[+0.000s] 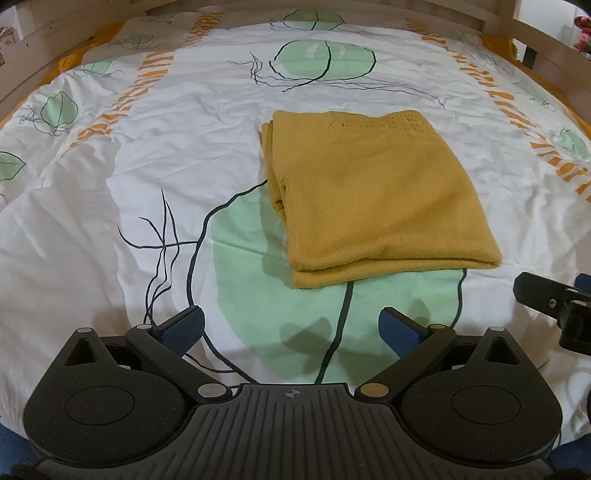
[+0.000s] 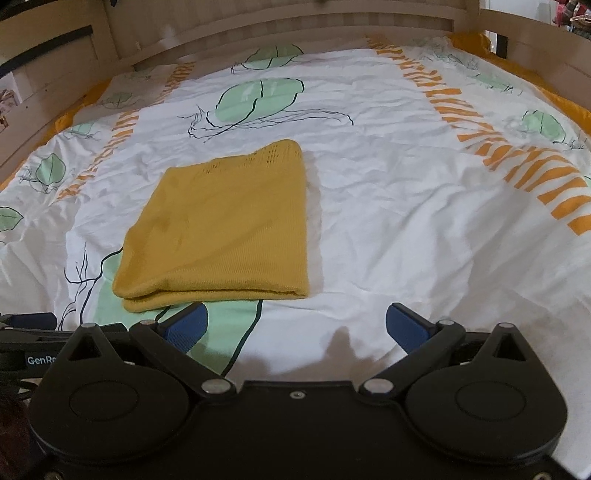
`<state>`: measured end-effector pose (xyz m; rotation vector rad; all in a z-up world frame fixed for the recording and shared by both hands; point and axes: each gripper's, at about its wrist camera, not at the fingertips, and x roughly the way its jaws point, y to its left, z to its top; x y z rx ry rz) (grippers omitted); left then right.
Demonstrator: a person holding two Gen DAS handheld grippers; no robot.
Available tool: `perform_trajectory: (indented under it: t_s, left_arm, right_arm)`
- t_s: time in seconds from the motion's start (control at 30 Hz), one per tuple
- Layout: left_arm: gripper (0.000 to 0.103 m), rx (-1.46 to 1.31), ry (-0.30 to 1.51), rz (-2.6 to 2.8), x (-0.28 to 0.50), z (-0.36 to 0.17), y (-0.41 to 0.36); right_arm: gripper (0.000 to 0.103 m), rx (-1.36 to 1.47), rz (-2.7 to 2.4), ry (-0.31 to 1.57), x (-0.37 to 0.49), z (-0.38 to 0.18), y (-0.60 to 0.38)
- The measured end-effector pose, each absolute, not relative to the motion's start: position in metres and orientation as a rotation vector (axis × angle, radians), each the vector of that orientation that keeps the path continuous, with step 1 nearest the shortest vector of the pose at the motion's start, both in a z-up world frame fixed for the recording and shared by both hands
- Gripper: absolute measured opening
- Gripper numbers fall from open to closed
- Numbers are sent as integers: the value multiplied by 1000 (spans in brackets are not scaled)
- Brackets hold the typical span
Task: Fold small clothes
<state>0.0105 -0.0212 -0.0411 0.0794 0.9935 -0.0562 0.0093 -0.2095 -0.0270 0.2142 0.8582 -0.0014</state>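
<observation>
Mustard knit garment (image 1: 373,192) folded, frame centre, on leaf-print duvet (image 1: 147,166). Left gripper (image 1: 291,325) and right gripper (image 2: 297,326) spread, empty. Risk judged: loose left-edge layers snagged, fold undone.

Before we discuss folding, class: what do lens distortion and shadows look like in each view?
Left wrist view: fisheye bends the wooden bed frame into an arc; the left gripper casts a dark shadow on the bedsheet. Right wrist view: same bowing; the mustard knit garment stays sharp, with soft shadow along its right edge.
</observation>
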Motion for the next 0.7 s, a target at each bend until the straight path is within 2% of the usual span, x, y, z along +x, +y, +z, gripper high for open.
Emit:
perform_trajectory:
  t_s: [0.7]
  left_arm:
    - [102, 60, 1006, -54, 12, -42, -11]
  right_arm:
    - [102, 231, 7, 892, 13, -32, -207]
